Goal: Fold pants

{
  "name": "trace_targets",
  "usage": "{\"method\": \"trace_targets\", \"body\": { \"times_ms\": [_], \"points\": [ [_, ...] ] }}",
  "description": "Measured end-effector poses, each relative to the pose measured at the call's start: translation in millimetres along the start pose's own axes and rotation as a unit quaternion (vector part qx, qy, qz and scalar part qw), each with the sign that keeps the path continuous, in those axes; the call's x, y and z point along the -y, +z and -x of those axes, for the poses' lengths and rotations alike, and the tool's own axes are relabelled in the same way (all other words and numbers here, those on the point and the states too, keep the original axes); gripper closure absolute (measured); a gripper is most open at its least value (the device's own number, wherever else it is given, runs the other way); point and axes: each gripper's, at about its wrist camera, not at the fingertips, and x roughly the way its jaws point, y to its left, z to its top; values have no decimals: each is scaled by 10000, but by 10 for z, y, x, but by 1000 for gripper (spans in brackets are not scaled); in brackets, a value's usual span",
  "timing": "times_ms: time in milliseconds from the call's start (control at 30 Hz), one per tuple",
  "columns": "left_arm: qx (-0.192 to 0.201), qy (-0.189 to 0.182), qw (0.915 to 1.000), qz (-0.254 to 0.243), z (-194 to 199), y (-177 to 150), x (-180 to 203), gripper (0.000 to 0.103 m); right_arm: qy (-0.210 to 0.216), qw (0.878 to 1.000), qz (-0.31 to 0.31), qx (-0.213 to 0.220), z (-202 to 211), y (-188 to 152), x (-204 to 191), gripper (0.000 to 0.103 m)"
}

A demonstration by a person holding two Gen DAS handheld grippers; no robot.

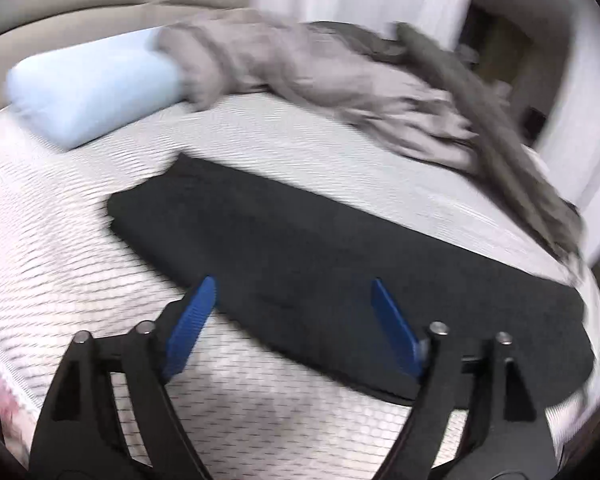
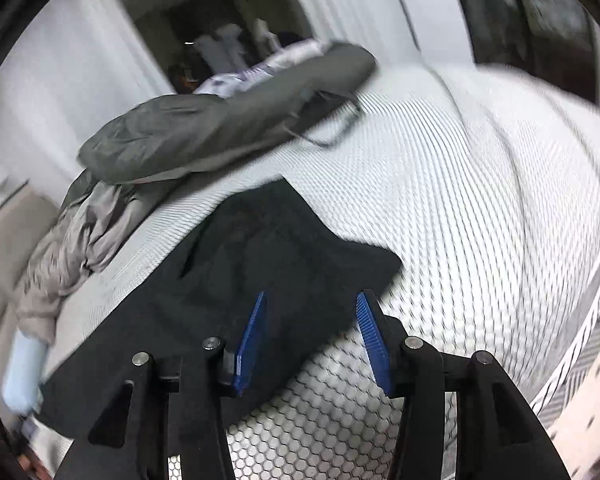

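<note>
The black pants (image 1: 300, 256) are lying flat on the white textured bed cover (image 1: 60, 264), folded into a long dark band that is running from the near right toward the far left in the left wrist view. The left gripper (image 1: 294, 300) is hovering over the near edge of that band, its 2 blue fingers (image 1: 192, 320) spread wide and grasping nothing. The right gripper (image 2: 312, 312) is hanging over the broader end of the pants (image 2: 260, 264), its jaws parted and released, with no cloth pinched between them. Beyond the pants, a grey crumpled garment (image 1: 300, 68) is sprawling across the far side, beside a pale blue pillow (image 1: 88, 92) at the far left. Both views are blurring.
</note>
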Motion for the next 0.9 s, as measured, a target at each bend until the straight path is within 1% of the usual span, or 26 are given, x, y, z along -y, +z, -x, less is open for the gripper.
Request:
{"method": "trace_targets", "body": {
  "times_ms": [67,133,200,233,267,333,400,433,467,500,567,600,633,667,700,733,767,800,833,867,900],
  "points": [
    [-131,-386,9989,-243,-67,-62,253,20,159,9993,339,-87,-1,-23,-199,55],
    [-391,-750,9954,-446,-166,-143,540,20,495,9953,770,-330,-76,-84,-473,53],
    [-593,-1045,9903,-701,-248,-240,876,20,643,9889,1246,-500,-171,-195,-771,42],
    [-664,-1137,9874,-880,-275,-292,1052,20,692,9859,1418,-548,-229,-236,-933,33],
    [-721,-1210,9839,-1099,-295,-353,1244,19,787,9807,1680,-614,-264,-333,-1094,27],
    [-838,-1348,9753,-1539,-347,-497,1611,14,941,9685,2162,-796,-346,-531,-1370,24],
    [-997,-1454,9671,-1832,-425,-685,1958,13,980,9534,2672,-1005,-508,-730,-1695,24],
    [-1067,-1503,9641,-1911,-471,-774,2062,13,1001,9463,2869,-1102,-578,-822,-1812,23],
    [-1187,-1632,9583,-2024,-517,-865,2206,13,1012,9382,3069,-1239,-659,-905,-1879,23],
    [-1246,-1727,9542,-2100,-502,-967,2295,13,991,9308,3254,-1339,-733,-979,-1943,23],
    [-1321,-1847,9434,-2415,-530,-1109,2476,12,837,9142,3689,-1451,-806,-1114,-1999,23],
    [-1410,-1685,9386,-2661,-558,-1174,2542,12,782,9076,3853,-1470,-829,-1144,-1988,23],
    [-1441,-1584,9367,-2772,-600,-1221,2604,12,787,9050,3906,-1490,-843,-1112,-1951,23],
    [-1450,-1461,9358,-2863,-606,-1290,2637,12,717,9079,3854,-1485,-840,-1037,-1848,23],
    [-1461,-1360,9364,-2885,-616,-1302,2616,8,541,9117,3825,-1402,-834,-960,-1739,23],
    [-1479,-1330,9374,-2859,-617,-1311,2587,6,200,9158,3809,-1259,-835,-865,-1576,23],
    [-1512,-1263,9395,-2801,-622,-1299,2541,5,-231,9204,3738,-1125,-837,-745,-1330,22],
    [-1532,-1226,9408,-2764,-638,-1286,2504,5,-528,9239,3640,-1053,-838,-665,-1127,22],
    [-1548,-1191,9420,-2728,-653,-1245,2438,5,-848,9300,3438,-981,-864,-541,-892,22],
    [-1553,-1153,9434,-2696,-617,-1233,2361,5,-1179,9391,3101,-892,-893,-382,-573,22],
    [-1575,-1093,9449,-2654,-615,-1218,2313,4,-1280,9452,2881,-846,-894,-303,-399,22]
  ]
}}
